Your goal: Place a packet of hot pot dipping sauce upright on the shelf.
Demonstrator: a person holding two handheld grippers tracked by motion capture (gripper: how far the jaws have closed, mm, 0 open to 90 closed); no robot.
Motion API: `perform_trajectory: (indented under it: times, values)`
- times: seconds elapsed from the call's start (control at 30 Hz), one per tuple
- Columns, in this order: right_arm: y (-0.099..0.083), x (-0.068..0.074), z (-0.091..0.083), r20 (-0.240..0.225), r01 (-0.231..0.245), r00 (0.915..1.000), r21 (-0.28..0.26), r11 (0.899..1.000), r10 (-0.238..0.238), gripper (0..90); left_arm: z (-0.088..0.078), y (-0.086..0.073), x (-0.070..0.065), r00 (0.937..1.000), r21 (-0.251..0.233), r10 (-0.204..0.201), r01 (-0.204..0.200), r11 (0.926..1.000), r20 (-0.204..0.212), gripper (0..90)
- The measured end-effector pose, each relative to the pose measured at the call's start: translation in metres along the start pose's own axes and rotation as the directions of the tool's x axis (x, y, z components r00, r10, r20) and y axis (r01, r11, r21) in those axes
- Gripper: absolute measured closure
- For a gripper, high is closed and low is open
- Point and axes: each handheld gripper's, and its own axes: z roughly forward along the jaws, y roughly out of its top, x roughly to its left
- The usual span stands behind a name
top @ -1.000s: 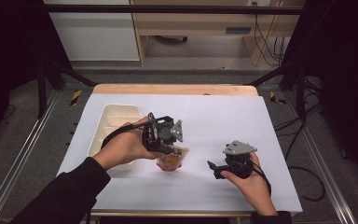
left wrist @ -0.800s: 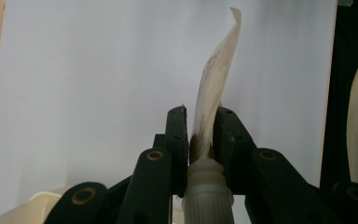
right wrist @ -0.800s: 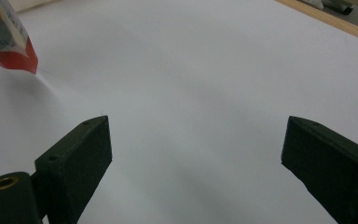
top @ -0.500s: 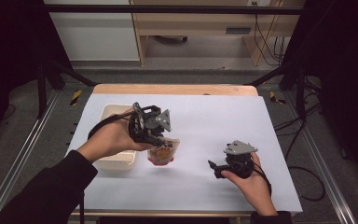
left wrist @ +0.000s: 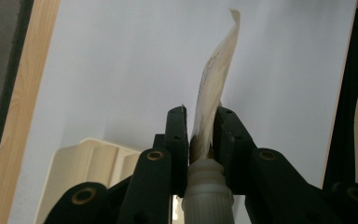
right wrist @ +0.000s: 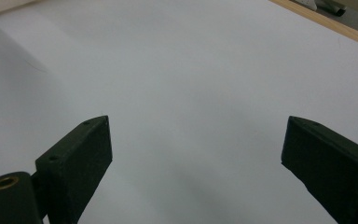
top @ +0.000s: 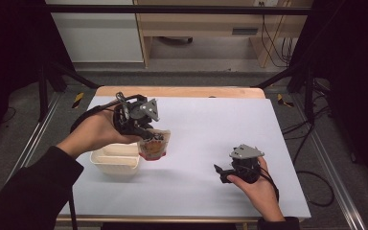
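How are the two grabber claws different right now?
The left gripper has its jaws shut on a soft spouted pouch, while the right gripper has its jaws wide apart with nothing between them. The left gripper is lifted above the cream tray, while the right gripper sits low by the white table. Both are black and each is held in a hand.
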Motion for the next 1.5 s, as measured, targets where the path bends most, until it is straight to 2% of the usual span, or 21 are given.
perform_trajectory:
  times: [0.47, 0.63, 0.87, 1.23, 1.5]
  values:
    - [0.001, 0.003, 0.001, 0.004, 0.005, 1.0, -0.002, 1.0, -0.005, 8.9, -0.028, -0.028, 0.019, 0.9993, 0.034, -0.014, 0.015, 0.9993, -0.034, 76.2]
    - [0.001, 0.004, 0.001, 0.002, 0.022, 0.9997, -0.012, 1.0, -0.022, 7.2, -0.035, -0.036, 0.024, 0.9991, 0.042, -0.011, 0.013, 0.999, -0.041, 76.2]
    - [0.001, 0.006, 0.003, 0.007, 0.022, 0.9997, -0.028, 0.999, -0.022, 5.2, -0.04, -0.046, 0.029, 0.9988, 0.046, -0.016, 0.019, 0.9988, -0.045, 76.2]
    - [0.001, 0.009, 0.006, 0.012, 0.017, 0.9998, -0.015, 1.0, -0.017, 4.3, -0.047, -0.06, 0.03, 0.9982, 0.047, -0.042, 0.044, 0.9979, -0.043, 76.2]
    - [0.0, 0.009, 0.007, 0.013, 0.016, 0.9998, -0.01, 1.0, -0.016, 4.3, -0.048, -0.069, 0.034, 0.9984, 0.054, -0.034, 0.036, 0.9979, -0.045, 76.2]
